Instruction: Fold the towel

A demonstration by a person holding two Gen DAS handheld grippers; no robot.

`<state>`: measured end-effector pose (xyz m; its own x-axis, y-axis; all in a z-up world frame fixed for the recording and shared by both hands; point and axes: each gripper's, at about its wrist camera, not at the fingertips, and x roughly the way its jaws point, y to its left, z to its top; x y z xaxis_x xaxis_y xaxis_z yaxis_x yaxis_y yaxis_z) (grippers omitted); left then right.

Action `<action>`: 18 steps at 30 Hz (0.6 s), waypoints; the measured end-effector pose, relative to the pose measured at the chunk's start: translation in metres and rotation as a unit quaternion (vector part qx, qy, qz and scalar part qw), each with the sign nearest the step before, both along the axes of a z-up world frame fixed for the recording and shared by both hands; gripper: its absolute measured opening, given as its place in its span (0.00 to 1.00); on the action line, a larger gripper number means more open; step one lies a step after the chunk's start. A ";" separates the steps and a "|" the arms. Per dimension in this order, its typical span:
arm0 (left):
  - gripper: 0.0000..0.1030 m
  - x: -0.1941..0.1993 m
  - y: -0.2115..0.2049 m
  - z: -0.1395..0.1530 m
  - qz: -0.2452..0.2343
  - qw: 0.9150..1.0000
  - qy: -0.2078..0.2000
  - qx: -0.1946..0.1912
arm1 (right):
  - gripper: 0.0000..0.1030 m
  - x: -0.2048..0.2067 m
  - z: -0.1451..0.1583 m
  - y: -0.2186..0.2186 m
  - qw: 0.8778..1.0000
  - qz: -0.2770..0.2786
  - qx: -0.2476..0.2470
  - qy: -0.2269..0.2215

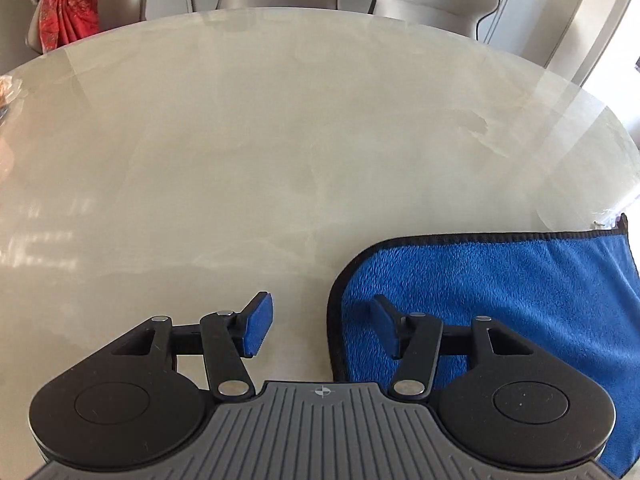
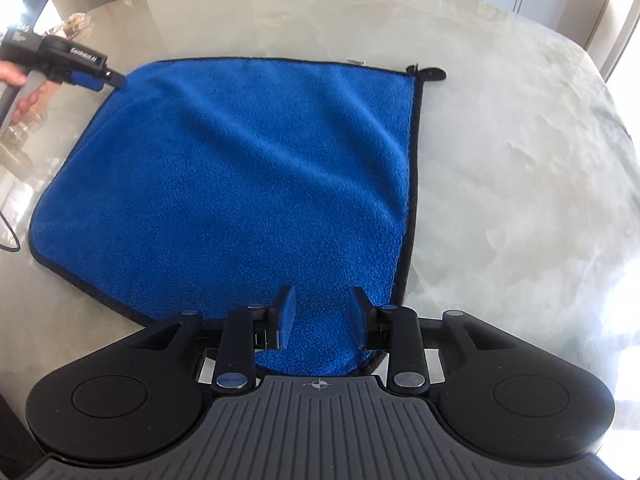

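Blue towel (image 2: 248, 184) lies spread flat on the pale marble-look surface (image 2: 520, 184), single layer as far as visible, black-bound edges, hang loop (image 2: 434, 74) at its far right corner. No fold made yet, by the look of it.

Right gripper (image 2: 321, 326): released, jaws apart, over the towel's near right corner, nothing between the pads. Left gripper (image 1: 322, 326): also released, jaws wide, straddling the towel's left edge near its far left corner; one finger (image 1: 384, 326) over the fabric, the other over bare surface. Whether either touches the towel: can't tell.

Risks from here:
- Pinching only the pile, not the bound edge → corner slips out mid-lift.
- Glossy surface gives little friction, so dragging instead of lifting prob. slides the whole towel & skews it.
- The 2 grippers sit at diagonal corners; lifting both that way would fold it crooked or bunch it.
- Uneven lift heights → wrinkles, edges misaligned.

Writing: white lettering on the left gripper's body in the right wrist view, too small/blurred to read w/ confidence. Small tag at the towel's far edge, unreadable.
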<state>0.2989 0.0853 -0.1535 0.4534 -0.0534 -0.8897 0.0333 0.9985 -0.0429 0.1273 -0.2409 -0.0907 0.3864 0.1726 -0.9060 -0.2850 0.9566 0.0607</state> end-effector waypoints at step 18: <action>0.07 0.003 -0.022 0.019 -0.071 0.996 -0.018 0.050 | 0.30 0.006 -0.003 -0.002 1.000 -0.003 0.000 0.006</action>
